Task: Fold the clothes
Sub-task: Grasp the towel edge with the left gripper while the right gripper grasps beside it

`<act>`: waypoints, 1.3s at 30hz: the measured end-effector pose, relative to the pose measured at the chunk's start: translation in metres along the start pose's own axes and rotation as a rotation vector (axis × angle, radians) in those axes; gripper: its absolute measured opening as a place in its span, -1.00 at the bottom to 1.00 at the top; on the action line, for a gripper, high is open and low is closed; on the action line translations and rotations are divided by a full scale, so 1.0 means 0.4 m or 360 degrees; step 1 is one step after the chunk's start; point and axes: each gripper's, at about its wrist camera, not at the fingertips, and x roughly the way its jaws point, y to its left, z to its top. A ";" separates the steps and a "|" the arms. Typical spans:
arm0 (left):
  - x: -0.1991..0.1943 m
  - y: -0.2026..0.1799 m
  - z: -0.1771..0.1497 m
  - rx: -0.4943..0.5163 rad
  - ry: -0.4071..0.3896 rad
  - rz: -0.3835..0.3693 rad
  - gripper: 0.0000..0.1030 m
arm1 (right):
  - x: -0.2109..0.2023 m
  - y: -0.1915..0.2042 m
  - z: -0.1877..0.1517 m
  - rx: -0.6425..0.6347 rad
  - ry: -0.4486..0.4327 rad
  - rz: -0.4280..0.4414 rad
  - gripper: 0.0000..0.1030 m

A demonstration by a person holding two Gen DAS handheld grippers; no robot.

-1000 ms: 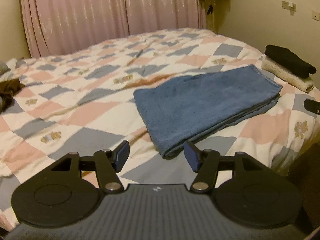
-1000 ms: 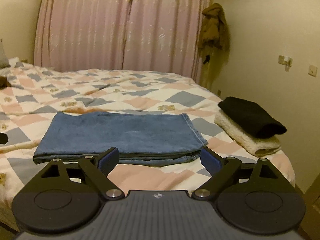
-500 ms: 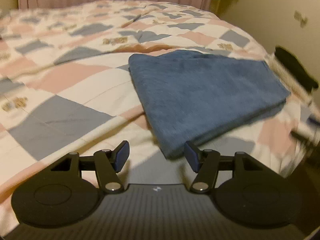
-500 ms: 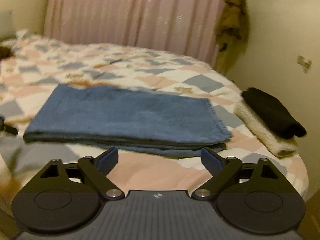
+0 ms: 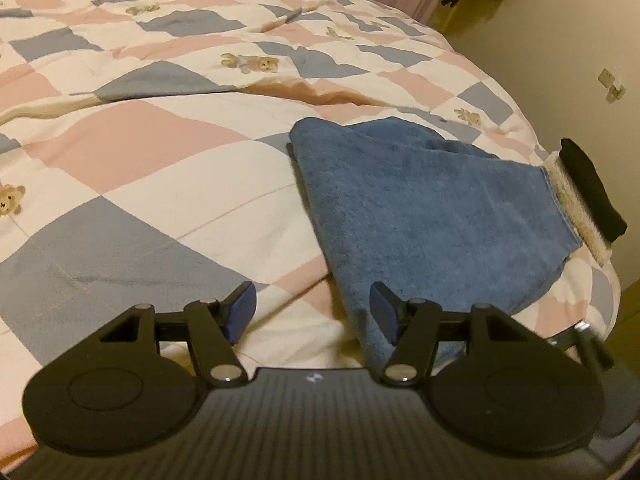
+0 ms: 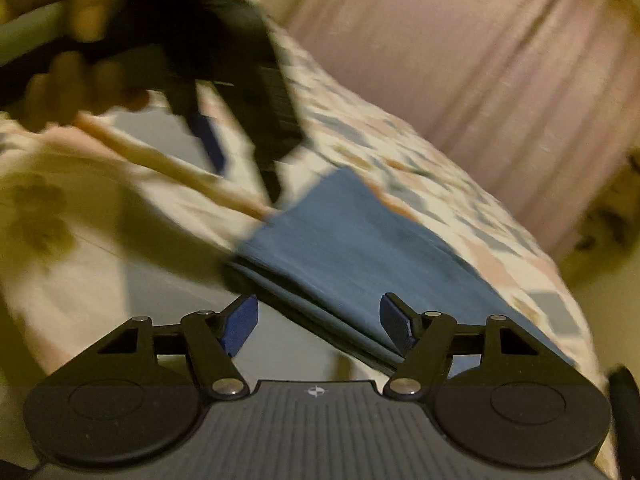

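A folded blue towel (image 5: 432,216) lies on the patchwork quilt (image 5: 160,140) near the bed's right edge. My left gripper (image 5: 314,312) hangs open just above the towel's near left corner. The towel's edge runs past its right pad (image 5: 384,312), and nothing is pinched. In the blurred, tilted right wrist view the towel (image 6: 360,248) shows its layered front edge. That edge crosses the gap of my right gripper (image 6: 320,320), whose jaws are closing, and the pads stand clear of the cloth. A hand (image 6: 80,8) holds the left gripper (image 6: 240,164) over the towel's far corner.
A black folded garment (image 5: 588,184) rests on a cream folded towel (image 5: 572,208) at the bed's right edge, right behind the blue towel. A pink curtain (image 6: 480,60) hangs behind the bed. A wall (image 5: 580,40) stands close on the right.
Both grippers have dropped in close to the blue towel. The right view has rolled and its jaws have narrowed. The left gripper and its hand have come into the right view.
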 end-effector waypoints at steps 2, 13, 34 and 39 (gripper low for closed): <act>0.009 0.009 0.011 -0.0024 0.0008 -0.0012 0.13 | 0.031 0.036 0.016 -0.0039 0.0031 0.0003 0.35; 0.153 0.062 0.141 -0.0307 0.0009 -0.0251 0.20 | 0.142 0.102 0.030 -0.0137 0.0082 -0.0204 -0.08; 0.084 0.067 0.192 -0.0334 -0.0160 -0.0447 -0.85 | 0.082 0.073 0.076 -0.0085 -0.0045 -0.0329 -0.68; -0.065 0.053 0.172 -0.0269 -0.0272 -0.0401 -0.85 | -0.066 0.046 0.153 0.0062 -0.0180 -0.0246 -0.69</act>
